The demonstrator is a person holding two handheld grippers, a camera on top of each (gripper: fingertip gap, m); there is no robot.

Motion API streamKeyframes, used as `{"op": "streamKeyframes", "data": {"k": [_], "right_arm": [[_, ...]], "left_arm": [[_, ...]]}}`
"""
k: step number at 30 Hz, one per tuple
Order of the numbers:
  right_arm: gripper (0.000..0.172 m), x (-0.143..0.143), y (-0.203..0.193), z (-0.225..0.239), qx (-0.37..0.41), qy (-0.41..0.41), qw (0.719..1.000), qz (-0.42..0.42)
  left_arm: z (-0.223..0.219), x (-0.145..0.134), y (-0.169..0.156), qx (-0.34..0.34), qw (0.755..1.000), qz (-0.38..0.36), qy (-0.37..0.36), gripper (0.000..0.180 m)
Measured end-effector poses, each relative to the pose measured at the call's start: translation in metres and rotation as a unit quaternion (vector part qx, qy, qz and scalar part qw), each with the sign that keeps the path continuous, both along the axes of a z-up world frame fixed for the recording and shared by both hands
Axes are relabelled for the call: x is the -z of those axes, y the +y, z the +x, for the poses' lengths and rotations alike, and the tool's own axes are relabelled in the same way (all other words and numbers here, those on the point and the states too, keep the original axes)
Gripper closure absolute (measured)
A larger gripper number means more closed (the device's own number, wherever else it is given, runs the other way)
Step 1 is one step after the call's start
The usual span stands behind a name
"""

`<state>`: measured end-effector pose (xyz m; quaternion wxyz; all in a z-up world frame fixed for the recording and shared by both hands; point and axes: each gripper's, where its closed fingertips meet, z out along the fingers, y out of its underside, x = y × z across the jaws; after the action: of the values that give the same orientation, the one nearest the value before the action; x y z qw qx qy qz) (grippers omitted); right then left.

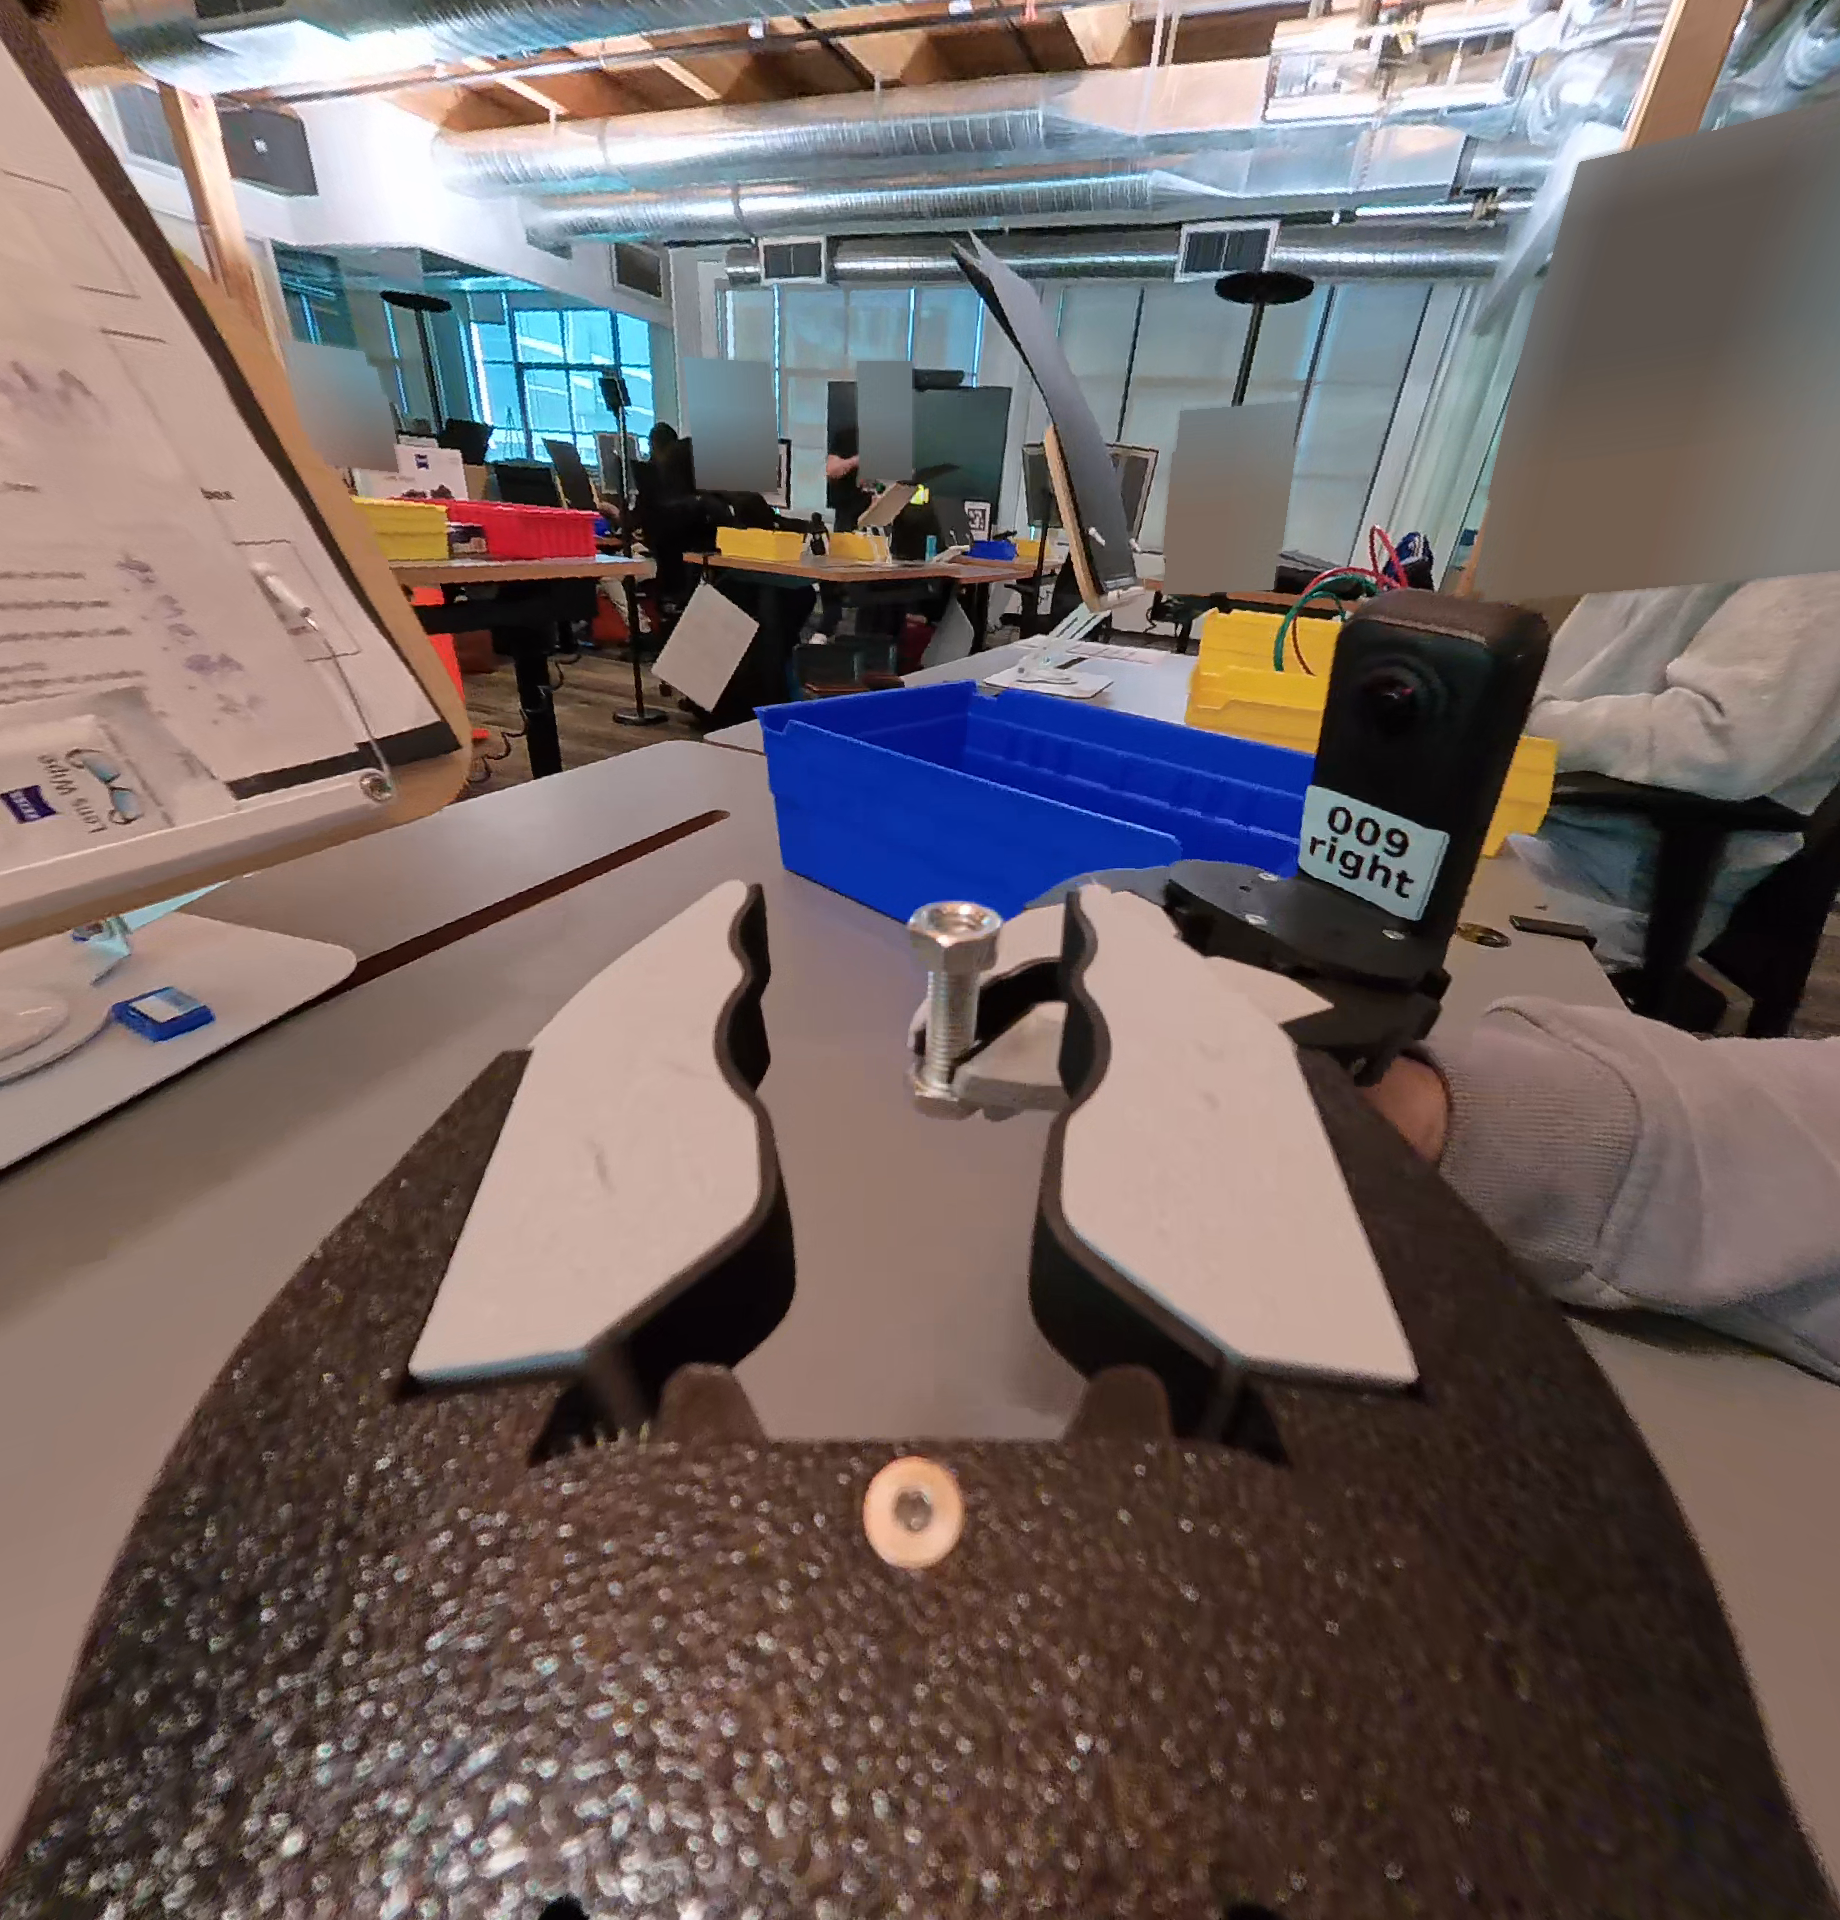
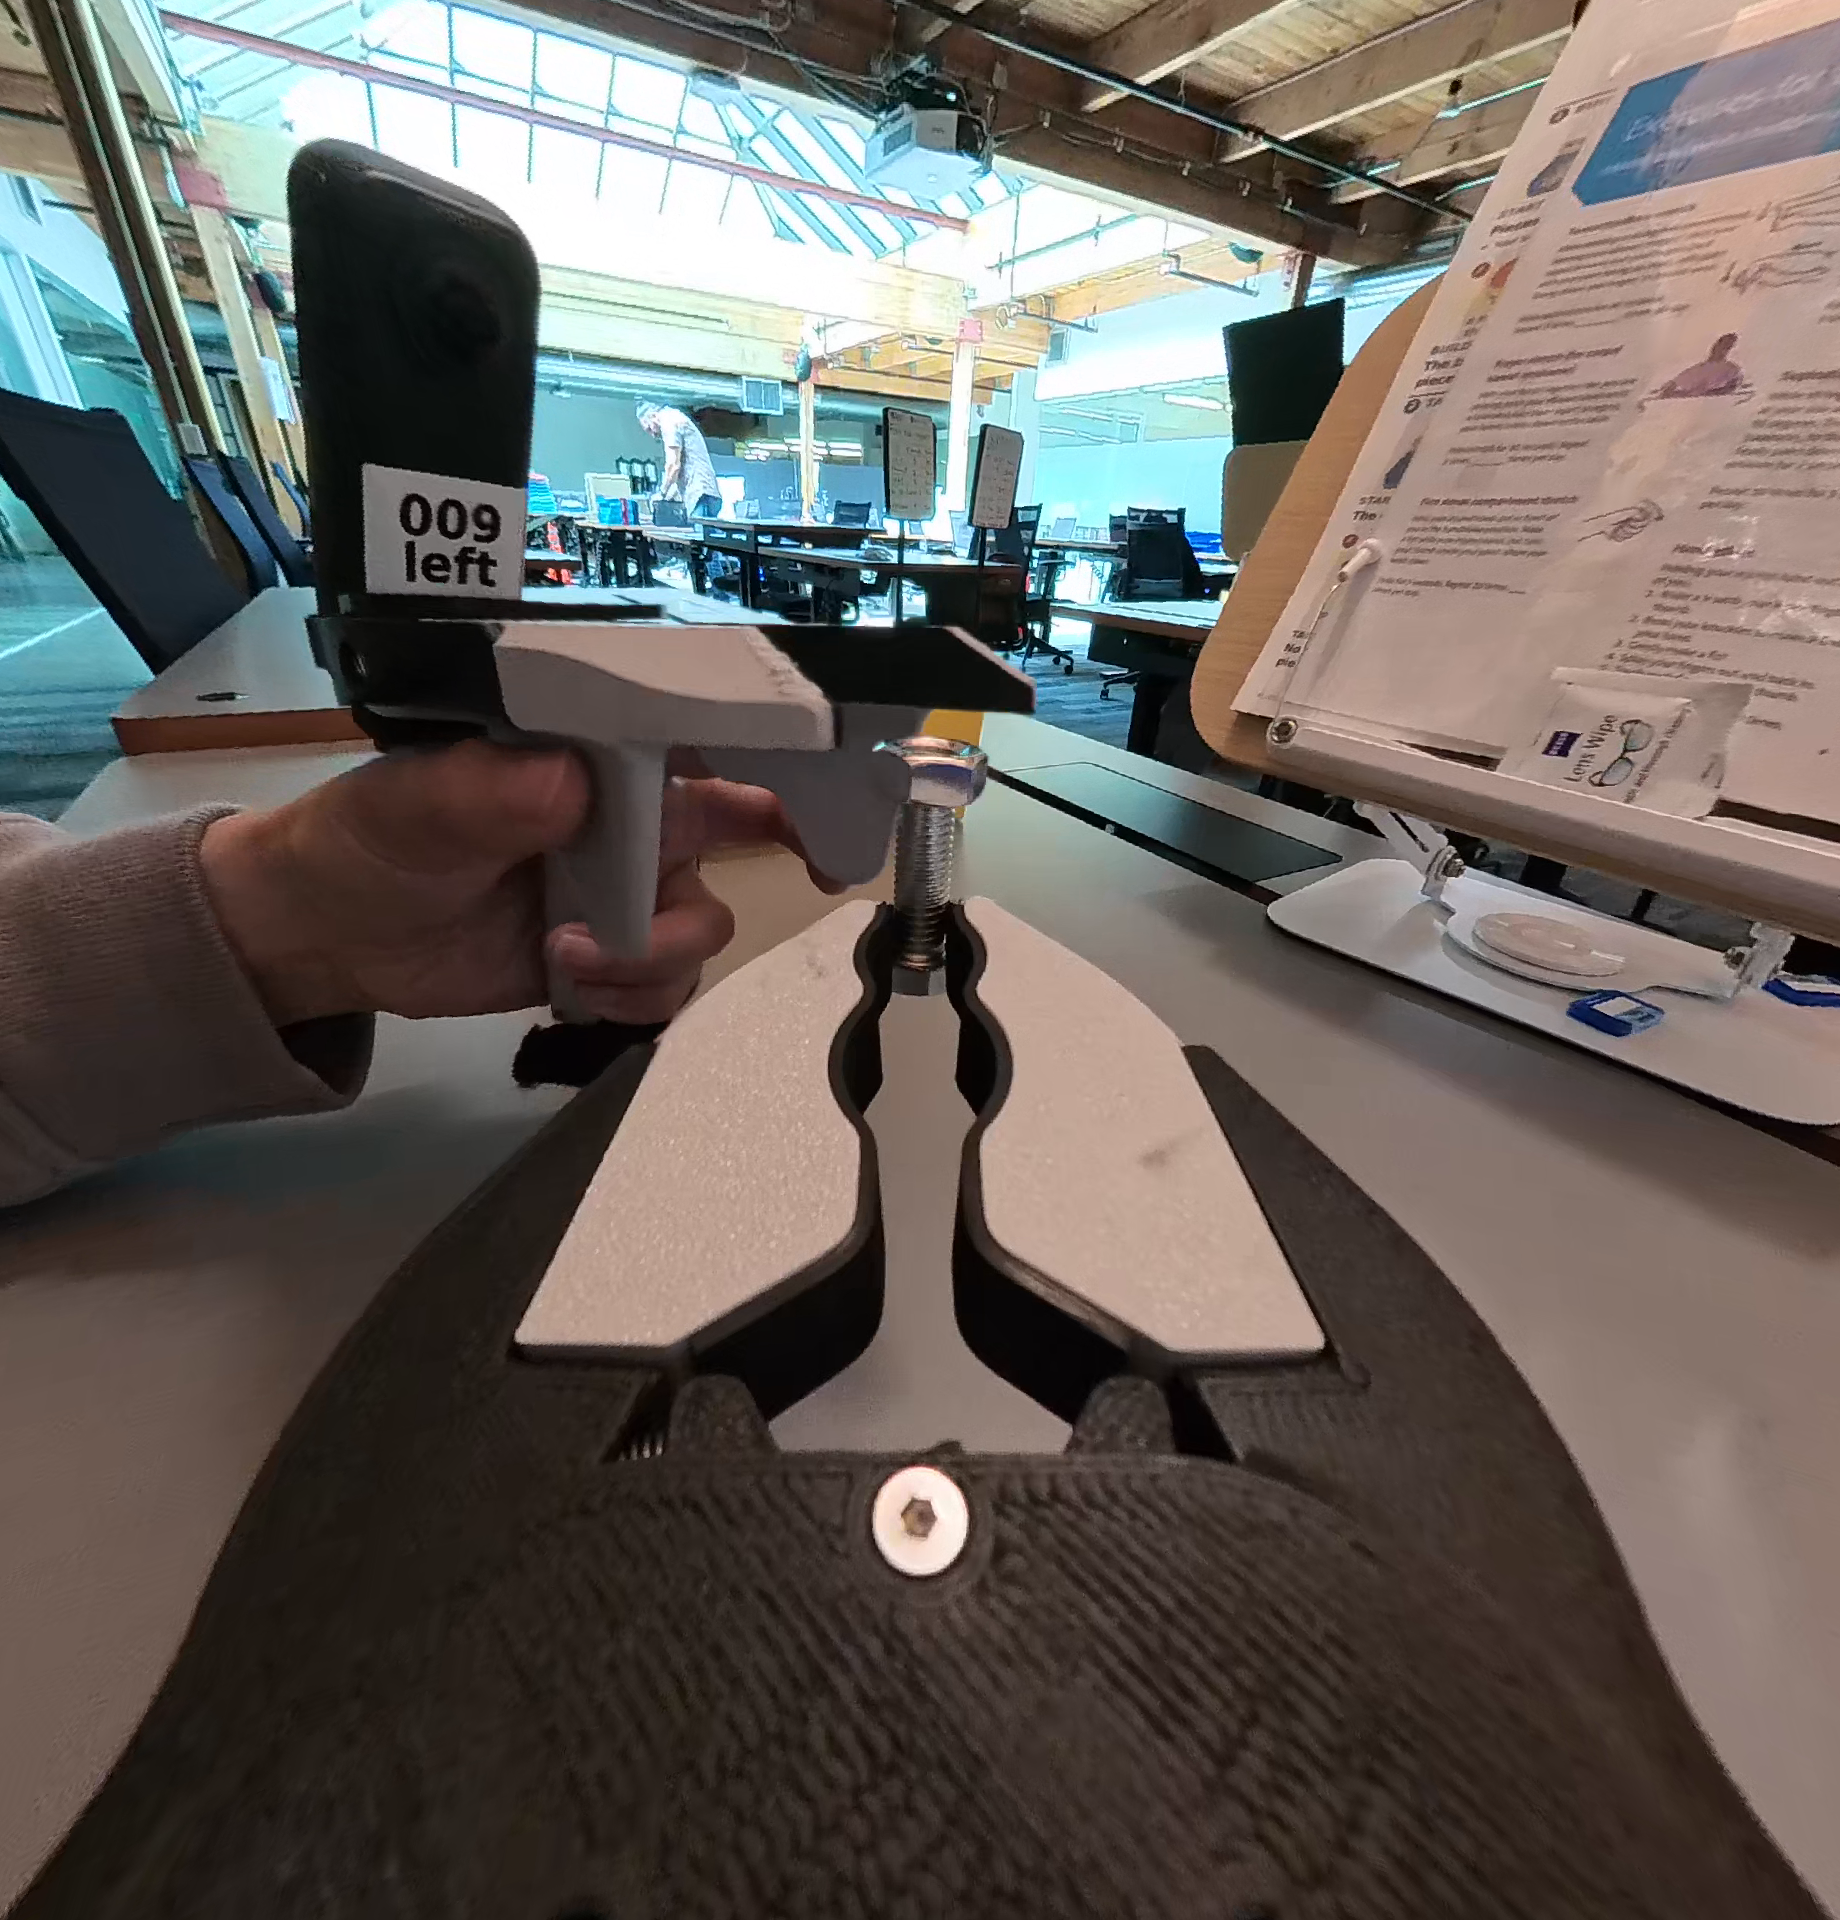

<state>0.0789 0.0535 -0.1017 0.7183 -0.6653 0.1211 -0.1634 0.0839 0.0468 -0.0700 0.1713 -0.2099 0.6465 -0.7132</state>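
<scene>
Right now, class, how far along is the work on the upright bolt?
Done: the right gripper clamps the upright silver bolt by its lower threads, at a nut. In hand: the left gripper, open, brackets the bolt head. Left: the blue bin shows nothing inside.

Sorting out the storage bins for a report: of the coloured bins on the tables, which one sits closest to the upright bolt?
The blue bin, open-topped, on the same grey table directly behind the bolt. The yellow bins and the red bin stand farther back.

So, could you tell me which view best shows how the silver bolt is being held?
The right wrist view: the right gripper clamps the upright bolt near its nut. The left wrist view shows the bolt between the left gripper's open fingers.
</scene>
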Motion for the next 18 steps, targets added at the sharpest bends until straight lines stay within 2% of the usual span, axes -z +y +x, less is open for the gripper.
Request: {"op": "streamKeyframes", "data": {"k": [6,11,15,18], "right_arm": [[0.163,-0.002,0.000,-0.001,-0.001,0.001,1.000,0.007],[0.163,-0.004,-0.004,0.002,0.003,0.007,1.000,0.017],[0.163,-0.004,-0.004,0.001,0.003,0.004,1.000,0.015],[0.163,-0.002,-0.001,0.000,0.001,0.002,1.000,0.008]], "left_arm": [[0.008,0.002,0.009,-0.028,1.000,-0.005,0.011,0.128],[0.017,0.009,0.022,-0.056,0.998,0.023,0.010,0.128],[0.010,-0.002,0.016,-0.027,0.999,-0.022,0.017,0.127],[0.005,0.001,0.003,-0.012,1.000,-0.018,0.018,0.126]]}}
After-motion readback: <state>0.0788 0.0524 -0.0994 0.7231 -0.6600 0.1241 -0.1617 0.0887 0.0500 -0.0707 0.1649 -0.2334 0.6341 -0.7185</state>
